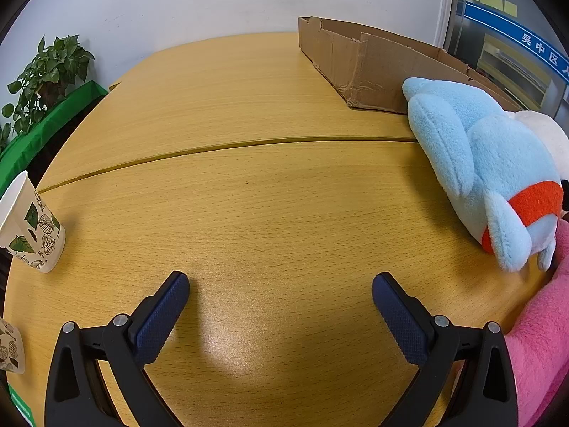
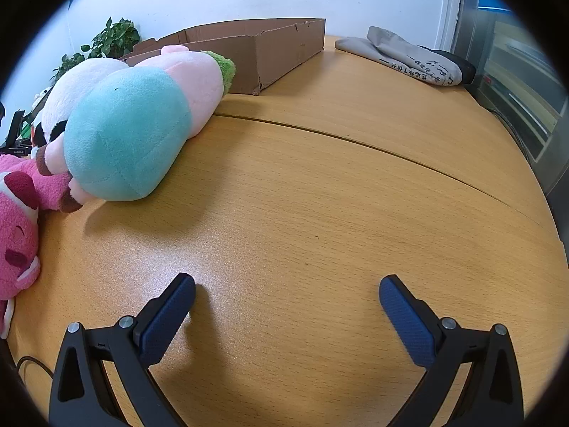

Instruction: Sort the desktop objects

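Lying left of right claw [image 2: 287,286]: plush toy [image 2: 131,131]

Wood-grain table [image 1: 270,213] – faint sheen; fluffy plush toy [image 1: 490,163]; cardboard box [image 1: 359,60].

Wooden table [image 1: 270,213]: plush toys [image 2: 135,131], cardboard box [image 1: 359,67], paper cup [image 1: 30,227].

We are looking at an office. We are seeing a wooden desk [image 1: 249,213] made of two joined tops, standing against a plain white wall [image 1: 195,0]. We are also seeing a glass partition [image 1: 505,28] with a blue band of printed characters and yellow sticky notes [image 1: 492,0], a potted plant [image 1: 49,74] in the corner, and paper cups [image 1: 30,227] on the desk.
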Action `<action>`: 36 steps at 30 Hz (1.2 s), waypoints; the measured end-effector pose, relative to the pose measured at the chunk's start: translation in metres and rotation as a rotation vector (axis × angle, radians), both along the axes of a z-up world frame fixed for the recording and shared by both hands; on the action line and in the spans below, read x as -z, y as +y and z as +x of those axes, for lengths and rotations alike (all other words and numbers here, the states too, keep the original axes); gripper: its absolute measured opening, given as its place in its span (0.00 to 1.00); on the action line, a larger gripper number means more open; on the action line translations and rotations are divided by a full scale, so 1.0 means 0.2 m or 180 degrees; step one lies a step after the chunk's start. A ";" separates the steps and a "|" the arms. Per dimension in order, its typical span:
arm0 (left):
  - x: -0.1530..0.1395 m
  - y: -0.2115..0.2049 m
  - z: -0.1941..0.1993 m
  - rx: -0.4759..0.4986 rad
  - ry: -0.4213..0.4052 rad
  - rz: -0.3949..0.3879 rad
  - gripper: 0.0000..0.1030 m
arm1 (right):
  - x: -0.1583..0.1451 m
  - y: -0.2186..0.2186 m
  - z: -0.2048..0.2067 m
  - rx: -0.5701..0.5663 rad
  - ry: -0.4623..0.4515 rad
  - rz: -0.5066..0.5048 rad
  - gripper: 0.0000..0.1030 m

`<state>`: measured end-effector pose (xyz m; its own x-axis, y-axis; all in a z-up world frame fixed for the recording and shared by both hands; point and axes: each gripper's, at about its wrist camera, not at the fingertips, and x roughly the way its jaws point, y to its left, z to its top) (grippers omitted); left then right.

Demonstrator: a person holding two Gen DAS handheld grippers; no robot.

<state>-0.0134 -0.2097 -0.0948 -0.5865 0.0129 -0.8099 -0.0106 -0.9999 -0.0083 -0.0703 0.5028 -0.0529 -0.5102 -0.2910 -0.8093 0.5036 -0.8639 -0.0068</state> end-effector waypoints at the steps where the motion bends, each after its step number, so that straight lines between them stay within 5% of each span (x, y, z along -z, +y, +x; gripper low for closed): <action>1: 0.00 0.00 0.00 0.0000 0.0000 0.0000 1.00 | 0.00 0.00 0.00 0.0000 0.0000 0.0000 1.00; 36: 0.00 0.04 0.00 -0.0296 0.0001 -0.0017 1.00 | 0.01 -0.15 0.14 -0.0030 -0.0002 -0.0015 1.00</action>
